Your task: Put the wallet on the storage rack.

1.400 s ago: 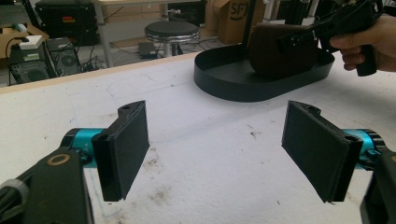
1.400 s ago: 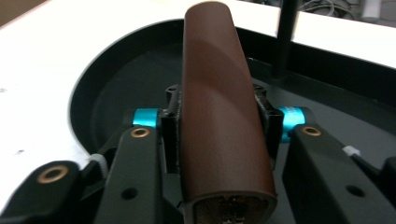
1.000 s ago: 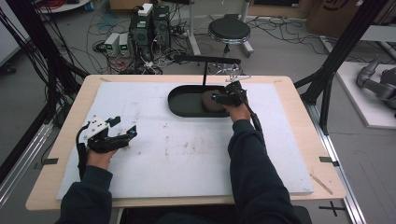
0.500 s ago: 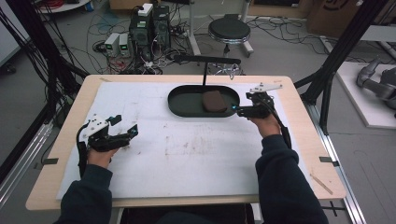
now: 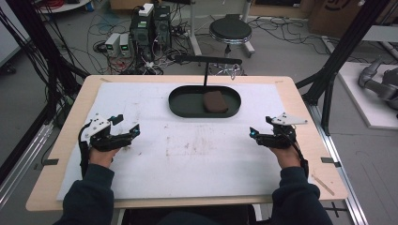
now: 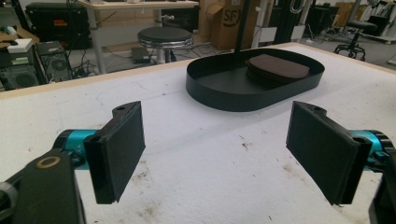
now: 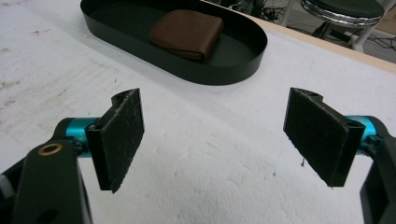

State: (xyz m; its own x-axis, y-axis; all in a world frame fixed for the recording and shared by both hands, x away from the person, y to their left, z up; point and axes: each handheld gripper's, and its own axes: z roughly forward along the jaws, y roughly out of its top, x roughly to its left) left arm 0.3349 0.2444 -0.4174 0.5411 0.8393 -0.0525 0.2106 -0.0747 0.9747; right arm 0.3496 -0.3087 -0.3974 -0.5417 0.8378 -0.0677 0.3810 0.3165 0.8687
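**Wallet in the tray, both jaws released and well back**

We see the brown wallet lying flat in the right half of the black oval tray, at the far middle of the white surface. Its long side runs roughly along the tray's long axis. Our right gripper sits near the right edge, jaws spread wide with nothing between them, having just been opening. Our left gripper rests at the left, jaws likewise released. The wallet lies ahead and inward of both; we judge the right hand the nearer one.
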